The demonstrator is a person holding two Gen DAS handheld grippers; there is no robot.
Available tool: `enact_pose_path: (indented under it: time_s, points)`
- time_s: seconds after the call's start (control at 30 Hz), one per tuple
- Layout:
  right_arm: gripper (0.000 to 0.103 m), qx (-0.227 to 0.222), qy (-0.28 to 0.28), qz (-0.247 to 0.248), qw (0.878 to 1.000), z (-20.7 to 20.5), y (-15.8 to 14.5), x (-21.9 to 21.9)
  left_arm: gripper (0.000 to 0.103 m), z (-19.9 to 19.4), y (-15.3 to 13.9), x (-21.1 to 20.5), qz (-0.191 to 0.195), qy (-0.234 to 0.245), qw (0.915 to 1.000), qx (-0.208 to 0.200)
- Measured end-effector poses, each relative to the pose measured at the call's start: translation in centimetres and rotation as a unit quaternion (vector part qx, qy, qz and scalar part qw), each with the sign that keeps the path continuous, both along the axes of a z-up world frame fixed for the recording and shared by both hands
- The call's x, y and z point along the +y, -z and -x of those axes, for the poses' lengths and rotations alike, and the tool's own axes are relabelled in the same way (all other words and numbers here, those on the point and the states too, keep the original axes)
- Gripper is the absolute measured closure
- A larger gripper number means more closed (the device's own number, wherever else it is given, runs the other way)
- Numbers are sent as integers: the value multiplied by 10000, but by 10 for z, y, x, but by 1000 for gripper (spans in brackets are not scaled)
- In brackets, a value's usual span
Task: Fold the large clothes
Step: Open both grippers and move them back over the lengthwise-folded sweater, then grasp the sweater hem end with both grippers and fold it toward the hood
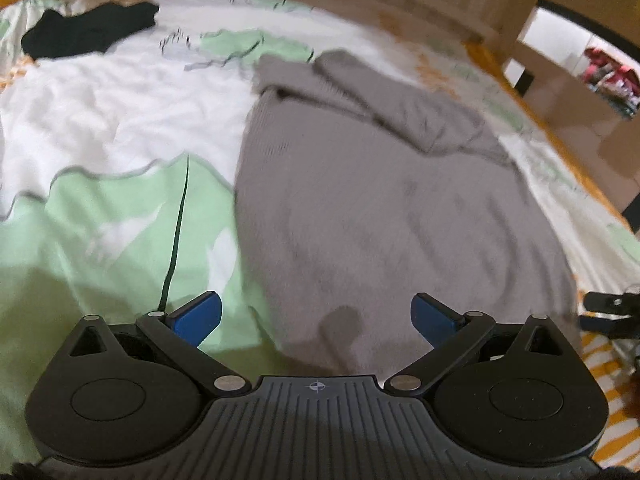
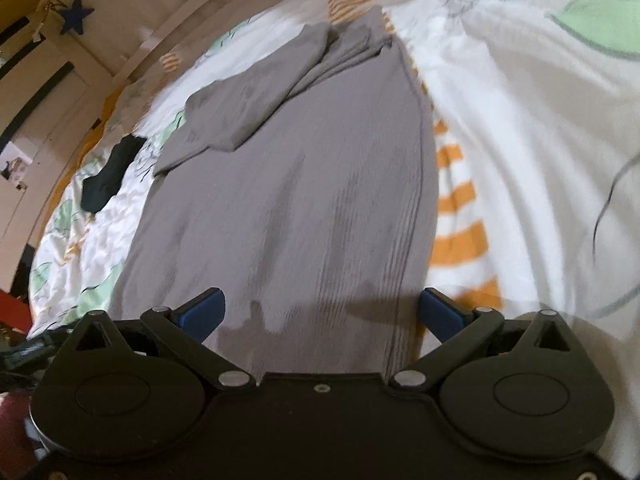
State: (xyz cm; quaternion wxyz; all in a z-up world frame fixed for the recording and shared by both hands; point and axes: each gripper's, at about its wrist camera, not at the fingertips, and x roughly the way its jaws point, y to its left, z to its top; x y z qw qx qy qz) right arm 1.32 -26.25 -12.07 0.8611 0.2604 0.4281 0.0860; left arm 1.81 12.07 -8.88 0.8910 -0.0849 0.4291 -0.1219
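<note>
Two claws, left gripper (image 1: 317, 312) and right gripper (image 2: 322, 312), spread wide, empty, above grey garment (image 1: 360, 200) on bedspread (image 1: 100, 112). Blue star (image 2: 76, 14) only in right view; black cloth (image 1: 88, 34) in both.

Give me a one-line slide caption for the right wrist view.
Open right gripper above the near edge of a grey garment spread on a patterned bedspread.

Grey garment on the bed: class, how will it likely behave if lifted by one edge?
The grey garment probably flops and drapes, since its sleeve already lies folded in soft creases. It likely sags rather than holding shape. Its knit-looking ribbing suggests little slipping between the fingers.
</note>
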Motion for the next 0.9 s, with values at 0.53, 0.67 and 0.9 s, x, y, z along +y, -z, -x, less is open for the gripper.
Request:
enact_pose_path:
  time_s: [0.53, 0.67, 0.9]
  points:
    - [0, 312, -152, -371, 9987, 1, 16, 3, 1, -19, 27, -3, 146, 53, 9987, 477]
    - [0, 304, -200, -365, 9987, 2, 17, 6, 1, -19, 27, -1, 279, -37, 9986, 456]
    - [0, 285, -261, -334, 9987, 1, 17, 9, 5, -16, 22, 3, 504, 14, 9973, 532]
